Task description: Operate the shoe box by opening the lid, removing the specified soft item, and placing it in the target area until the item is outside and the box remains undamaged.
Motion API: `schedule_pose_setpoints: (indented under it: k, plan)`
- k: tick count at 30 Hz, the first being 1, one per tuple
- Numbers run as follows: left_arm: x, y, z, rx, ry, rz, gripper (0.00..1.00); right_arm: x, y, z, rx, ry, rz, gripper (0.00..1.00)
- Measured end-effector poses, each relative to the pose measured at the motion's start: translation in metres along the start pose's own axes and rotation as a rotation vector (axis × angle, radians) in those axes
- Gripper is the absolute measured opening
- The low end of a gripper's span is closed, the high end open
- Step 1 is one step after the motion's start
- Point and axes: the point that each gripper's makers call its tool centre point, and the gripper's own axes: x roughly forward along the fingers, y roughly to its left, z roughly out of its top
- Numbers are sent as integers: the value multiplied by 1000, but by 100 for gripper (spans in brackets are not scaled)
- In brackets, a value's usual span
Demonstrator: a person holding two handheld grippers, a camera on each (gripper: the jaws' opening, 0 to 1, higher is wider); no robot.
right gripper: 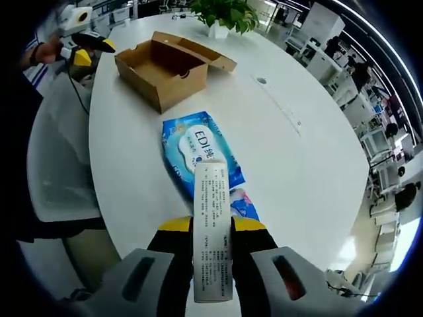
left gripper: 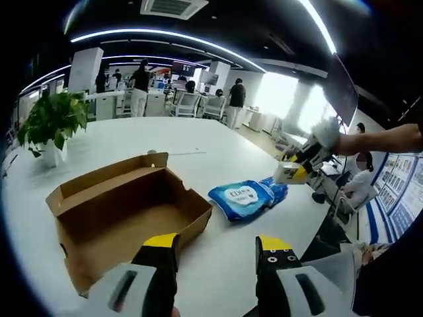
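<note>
We see one soft blue-and-white wipes pack (right gripper: 198,153) lying on the white round table (right gripper: 297,165) just beside the one open brown cardboard shoe box (right gripper: 165,69), outside it. Our right gripper (right gripper: 212,228) is clamped on a white printed paper strip (right gripper: 211,231) over the pack. Our left gripper (left gripper: 217,247) hangs with jaws apart near the shoe box; one potted green plant (left gripper: 51,122) stands beyond it.

open office with a white table (left gripper: 218,142), potted plant (left gripper: 53,122), curved ceiling lights (left gripper: 158,34), bright windows (left gripper: 277,92).
</note>
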Motion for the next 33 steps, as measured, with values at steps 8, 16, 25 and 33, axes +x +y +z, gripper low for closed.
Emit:
schedule_pose_setpoints:
  k: [8, 16, 25, 33]
  plan:
    - [6, -7, 2, 0, -1, -3, 47, 0, -5, -7, -10, 7, 5, 18]
    - [5, -4, -1, -23, -8, 23, 47, 4, -18, -7, -28, 17, 7, 18]
    - [-3, 3, -6, -61, -19, 68, 47, 12, -37, -1, -80, 33, 14, 18]
    - [-11, 13, -10, -93, -27, 116, 47, 23, -58, 2, -133, 64, 12, 18]
